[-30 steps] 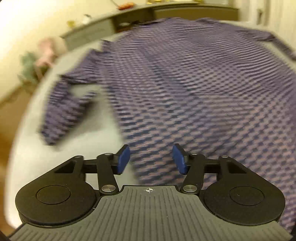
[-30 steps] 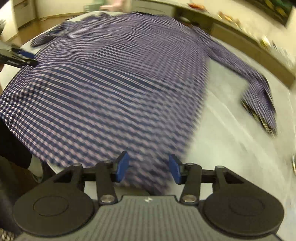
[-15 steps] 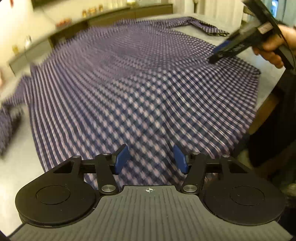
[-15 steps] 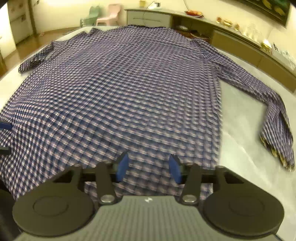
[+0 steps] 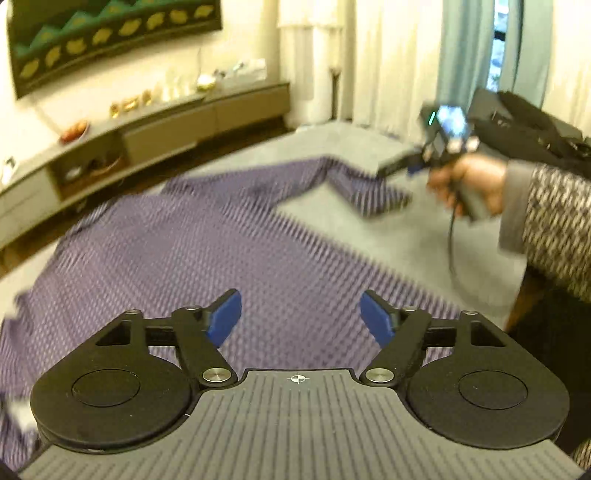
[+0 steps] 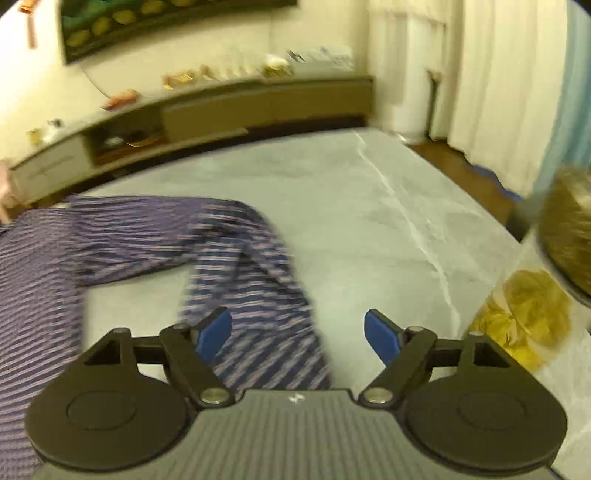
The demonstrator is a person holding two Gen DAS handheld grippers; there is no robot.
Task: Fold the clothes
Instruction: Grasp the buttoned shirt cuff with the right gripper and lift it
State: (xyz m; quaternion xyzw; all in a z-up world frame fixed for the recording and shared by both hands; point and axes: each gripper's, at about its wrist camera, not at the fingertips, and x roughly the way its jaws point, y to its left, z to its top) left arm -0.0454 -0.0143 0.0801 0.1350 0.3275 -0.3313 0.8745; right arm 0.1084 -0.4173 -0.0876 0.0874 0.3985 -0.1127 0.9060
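Observation:
A purple-and-blue checked shirt (image 5: pixel 177 240) lies spread flat on the grey table (image 5: pixel 424 236), blurred by motion. My left gripper (image 5: pixel 300 317) hovers above the shirt's body, its blue jaws opening with nothing between them. In the right wrist view the shirt's bent right sleeve (image 6: pixel 236 266) lies on the table (image 6: pixel 369 206). My right gripper (image 6: pixel 297 334) hangs just over that sleeve's cuff end, jaws opening, nothing pinched. The left wrist view also shows the right gripper (image 5: pixel 413 166), held in a hand (image 5: pixel 469 184) above the sleeve end.
A long low sideboard (image 6: pixel 221 110) with small items runs along the back wall under a dark picture (image 5: pixel 103 33). Pale curtains (image 6: pixel 498 74) hang at the right. A yellow-patterned object (image 6: pixel 524 314) and a round brownish thing (image 6: pixel 569 236) sit at the table's right edge.
Both grippers swung right and opened wider. The left view now looks across the shirt toward the right sleeve and hand; the right view left the shirt body for the sleeve.

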